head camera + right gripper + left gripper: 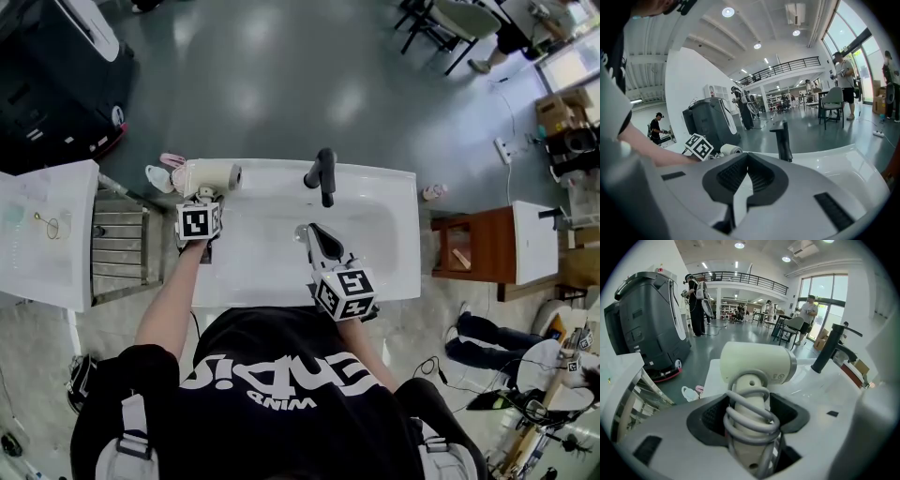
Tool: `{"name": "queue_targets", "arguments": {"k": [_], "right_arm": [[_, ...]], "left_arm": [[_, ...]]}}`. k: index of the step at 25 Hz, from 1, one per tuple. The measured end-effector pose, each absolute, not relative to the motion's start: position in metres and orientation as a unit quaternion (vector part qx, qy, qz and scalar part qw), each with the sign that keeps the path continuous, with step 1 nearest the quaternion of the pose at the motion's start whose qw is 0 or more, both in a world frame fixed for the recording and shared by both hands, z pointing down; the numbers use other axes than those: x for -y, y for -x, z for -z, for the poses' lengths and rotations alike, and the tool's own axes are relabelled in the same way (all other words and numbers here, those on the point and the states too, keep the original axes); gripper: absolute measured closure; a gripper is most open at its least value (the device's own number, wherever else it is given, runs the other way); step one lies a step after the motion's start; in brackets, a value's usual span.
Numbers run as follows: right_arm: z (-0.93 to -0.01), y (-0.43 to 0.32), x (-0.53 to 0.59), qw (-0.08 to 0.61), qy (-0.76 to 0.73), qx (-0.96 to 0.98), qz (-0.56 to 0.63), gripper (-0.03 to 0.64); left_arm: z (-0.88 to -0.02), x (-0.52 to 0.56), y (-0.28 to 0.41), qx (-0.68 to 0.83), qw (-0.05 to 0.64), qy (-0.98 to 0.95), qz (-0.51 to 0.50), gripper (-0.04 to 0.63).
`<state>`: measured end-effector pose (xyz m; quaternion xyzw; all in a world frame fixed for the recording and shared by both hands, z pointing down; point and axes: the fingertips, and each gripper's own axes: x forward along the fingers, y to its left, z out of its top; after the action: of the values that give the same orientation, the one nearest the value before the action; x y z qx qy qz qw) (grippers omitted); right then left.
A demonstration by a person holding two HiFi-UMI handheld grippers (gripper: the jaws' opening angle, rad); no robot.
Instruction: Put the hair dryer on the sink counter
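A cream hair dryer [208, 175] lies at the far left corner of the white sink counter [398, 192], barrel pointing right. My left gripper [201, 197] is shut on its handle. In the left gripper view the handle, wound with grey cord [749, 420], sits between the dark pads [715, 416], and the barrel [757, 363] lies crosswise above them. My left gripper [749, 404] points steeply down. My right gripper [314, 234] hovers over the basin, shut with nothing in it; its pads [736, 176] meet at the tip. The dryer [731, 149] shows small behind it.
A black faucet [323, 174] stands at the counter's back middle. A metal rack [117, 248] and a white cabinet [42, 234] flank the left side, a wooden stand [473, 246] the right. Slippers [164, 174] lie on the floor behind the dryer. People stand far off.
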<state>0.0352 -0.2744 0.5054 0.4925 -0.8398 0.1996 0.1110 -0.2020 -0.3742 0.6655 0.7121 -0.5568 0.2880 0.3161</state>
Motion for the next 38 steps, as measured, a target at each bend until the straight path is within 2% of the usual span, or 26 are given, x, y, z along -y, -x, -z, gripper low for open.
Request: {"name": "queue_targets", "arguments": {"k": [21,38], "right_arm": [[-0.505,-0.041,0.272,0.110,-0.489,0.841,-0.203,0.598],[-0.504,-0.042,0.261,0.111,-0.476,0.849,-0.201,0.598]], "left_arm": [[-0.678,0.375,0.202,0.551,0.311,-0.696,-0.340,0.301],[-0.673,0.373,0.203,0.570,0.265,-0.700,-0.340,0.296]]}}
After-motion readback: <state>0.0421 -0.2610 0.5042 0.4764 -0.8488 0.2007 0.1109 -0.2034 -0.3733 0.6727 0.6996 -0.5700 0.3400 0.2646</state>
